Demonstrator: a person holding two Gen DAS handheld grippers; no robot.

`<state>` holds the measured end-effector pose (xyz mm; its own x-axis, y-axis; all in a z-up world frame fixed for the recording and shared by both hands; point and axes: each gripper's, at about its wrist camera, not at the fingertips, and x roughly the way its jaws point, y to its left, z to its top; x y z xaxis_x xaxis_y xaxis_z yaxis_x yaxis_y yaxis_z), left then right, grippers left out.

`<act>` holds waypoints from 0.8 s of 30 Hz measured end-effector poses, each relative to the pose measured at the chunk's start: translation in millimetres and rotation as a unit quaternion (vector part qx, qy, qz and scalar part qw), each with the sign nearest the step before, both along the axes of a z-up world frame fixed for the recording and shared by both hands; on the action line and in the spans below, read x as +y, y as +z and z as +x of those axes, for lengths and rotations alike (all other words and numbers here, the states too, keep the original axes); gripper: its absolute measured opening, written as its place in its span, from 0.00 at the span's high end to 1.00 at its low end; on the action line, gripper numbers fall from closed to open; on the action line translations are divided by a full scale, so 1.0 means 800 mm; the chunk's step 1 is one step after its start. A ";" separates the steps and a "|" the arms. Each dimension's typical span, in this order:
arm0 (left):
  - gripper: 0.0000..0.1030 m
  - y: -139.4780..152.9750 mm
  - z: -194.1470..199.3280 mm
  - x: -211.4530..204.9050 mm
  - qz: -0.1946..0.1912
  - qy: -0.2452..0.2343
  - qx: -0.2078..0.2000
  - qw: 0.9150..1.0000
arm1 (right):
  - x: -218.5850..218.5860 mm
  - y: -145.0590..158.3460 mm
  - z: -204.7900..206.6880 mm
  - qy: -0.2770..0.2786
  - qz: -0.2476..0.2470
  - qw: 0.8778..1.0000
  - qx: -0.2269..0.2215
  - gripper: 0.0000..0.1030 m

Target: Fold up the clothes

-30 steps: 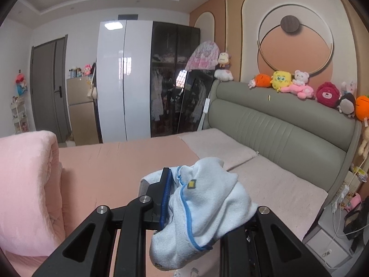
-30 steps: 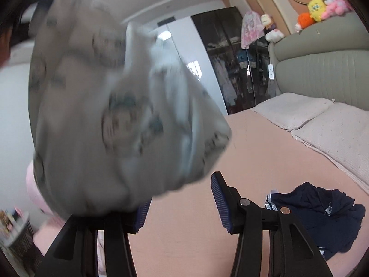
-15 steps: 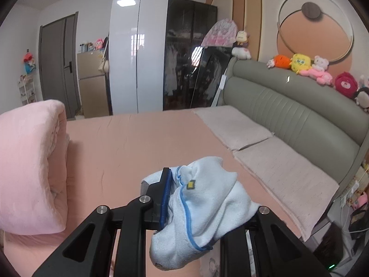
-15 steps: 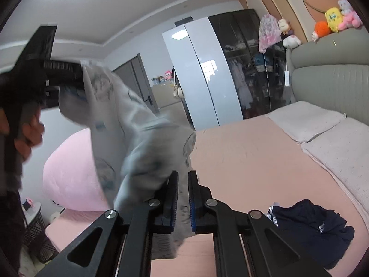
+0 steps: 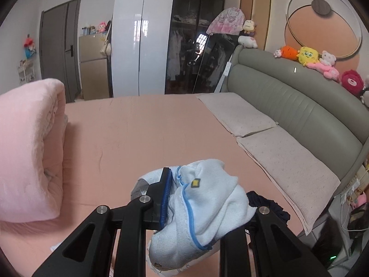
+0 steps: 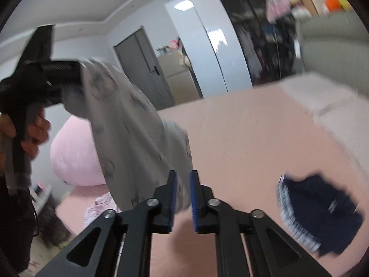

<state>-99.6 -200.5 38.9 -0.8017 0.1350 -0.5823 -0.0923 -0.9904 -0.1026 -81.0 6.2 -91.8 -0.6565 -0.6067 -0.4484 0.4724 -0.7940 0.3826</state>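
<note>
The left gripper (image 5: 198, 198) clamps a pale garment (image 5: 207, 207). The right gripper (image 6: 183, 198) is opening, cloth hanging between its fingers (image 6: 173, 196) above the bed (image 6: 242, 138).

Pink bed (image 5: 143, 138): quilt (image 5: 27, 147), navy garment (image 6: 322, 214).

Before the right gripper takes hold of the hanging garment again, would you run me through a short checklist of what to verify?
1. Left gripper clamped on the pale printed garment: ok, cloth bunched between its fingers.
2. Garment hangs clear of the bed: cannot tell, its lower end is hidden.
3. Right gripper gripping the hem: not ok, the jaws are opening with cloth between them.
4. Landing area free: ok, the dark garment lies off to the right.
5. Rolled pink quilt out of the way: ok, at the bed's left edge.
</note>
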 end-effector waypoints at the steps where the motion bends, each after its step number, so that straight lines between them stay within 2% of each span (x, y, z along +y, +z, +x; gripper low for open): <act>1: 0.82 0.005 0.000 -0.001 -0.003 0.002 0.003 1.000 | 0.001 -0.011 0.000 -0.003 -0.008 1.000 -0.013 0.70; 2: 0.82 0.009 0.001 -0.003 -0.004 0.003 0.006 1.000 | 0.002 -0.022 0.001 -0.005 -0.016 1.000 -0.025 0.58; 3: 0.82 0.014 0.002 -0.004 -0.004 0.003 0.010 1.000 | 0.001 -0.030 0.002 -0.004 -0.025 0.999 -0.034 0.52; 7: 0.82 0.036 0.006 -0.008 0.000 0.001 0.024 1.000 | -0.006 -0.048 0.011 -0.003 -0.023 0.999 -0.041 0.48; 11: 0.82 0.058 0.007 -0.003 0.001 -0.004 0.032 0.999 | -0.023 -0.061 0.024 -0.014 0.043 0.999 -0.015 0.42; 13: 0.82 0.071 0.008 0.002 -0.003 -0.010 0.038 0.999 | -0.029 -0.067 0.033 -0.017 0.073 0.997 -0.003 0.42; 18: 0.82 0.111 0.017 0.022 -0.029 -0.028 0.058 0.997 | -0.037 -0.071 0.041 -0.050 0.116 0.991 0.039 0.42; 21: 0.82 0.131 0.026 0.038 -0.067 -0.031 0.074 0.995 | -0.050 -0.064 0.056 -0.073 0.164 0.979 0.099 0.42; 24: 0.82 0.151 0.034 0.054 -0.102 -0.035 0.093 0.990 | -0.072 -0.060 0.072 -0.093 0.226 0.954 0.172 0.42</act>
